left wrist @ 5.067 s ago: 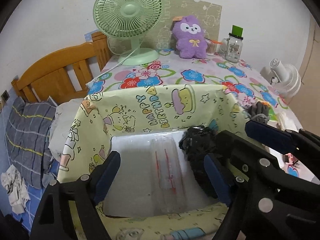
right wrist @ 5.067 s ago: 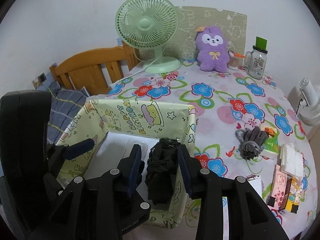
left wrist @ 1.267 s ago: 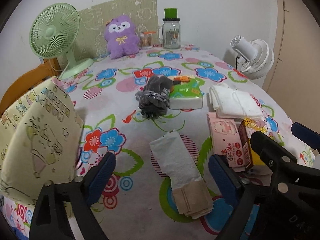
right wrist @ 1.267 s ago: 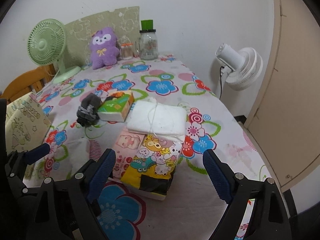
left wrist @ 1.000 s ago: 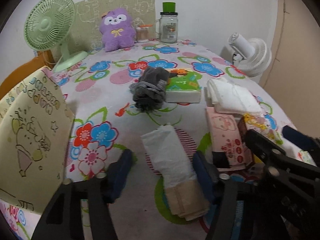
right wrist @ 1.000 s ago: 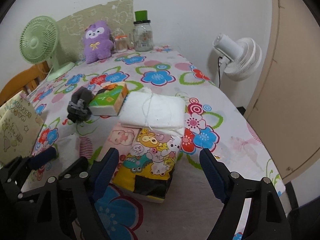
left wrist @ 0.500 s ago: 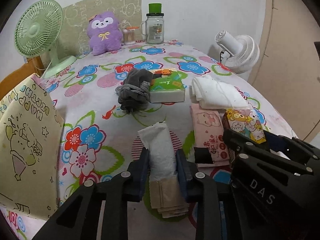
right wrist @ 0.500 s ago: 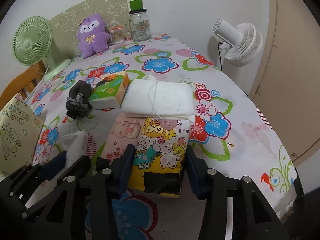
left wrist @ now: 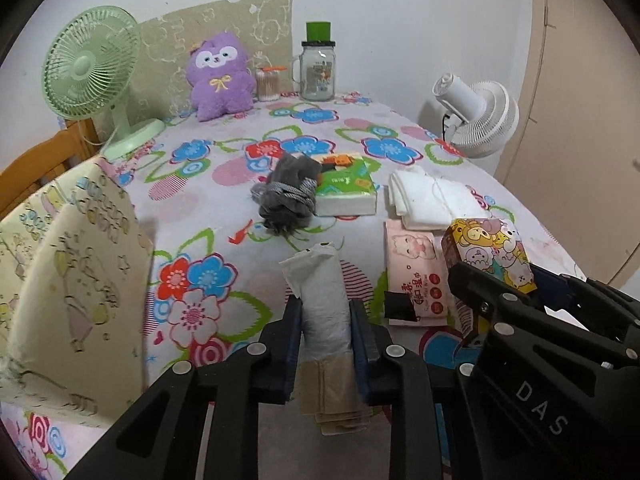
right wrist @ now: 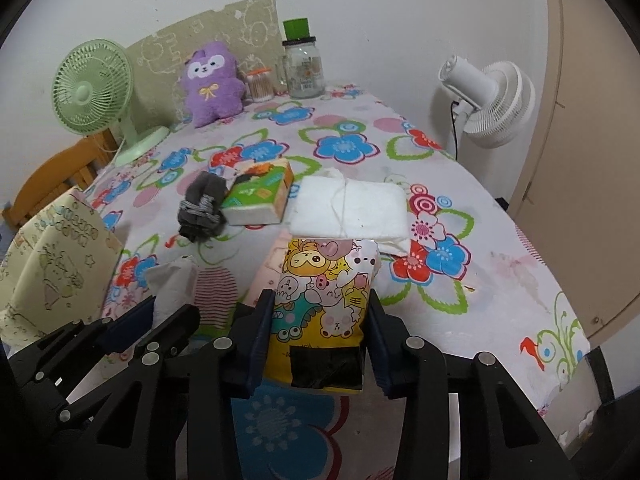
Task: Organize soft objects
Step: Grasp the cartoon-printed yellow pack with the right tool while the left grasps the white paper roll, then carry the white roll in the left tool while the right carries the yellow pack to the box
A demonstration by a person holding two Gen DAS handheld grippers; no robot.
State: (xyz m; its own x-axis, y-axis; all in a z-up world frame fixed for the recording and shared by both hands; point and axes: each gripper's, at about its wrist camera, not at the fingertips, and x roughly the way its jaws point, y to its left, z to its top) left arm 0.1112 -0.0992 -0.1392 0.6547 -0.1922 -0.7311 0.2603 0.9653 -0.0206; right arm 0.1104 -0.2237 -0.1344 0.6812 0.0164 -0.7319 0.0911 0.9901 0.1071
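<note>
Both fingers point(left wrist: 291, 334) pinch white pack point(left wrist: 322, 300), cartoon pack point(right wrist: 324, 300).

White tissue pack point(left wrist: 322, 307) & cartoon pack point(right wrist: 320, 312) (both flat on tbl).

1. A green desk fan point(left wrist: 90, 70) stands at the far left of the floral tablecloth point(left wrist: 224, 168).
2. A glass jar point(left wrist: 318, 72) with a green lid stands by the wall.
3. A white fan point(left wrist: 478, 118) stands beside the table.
</note>
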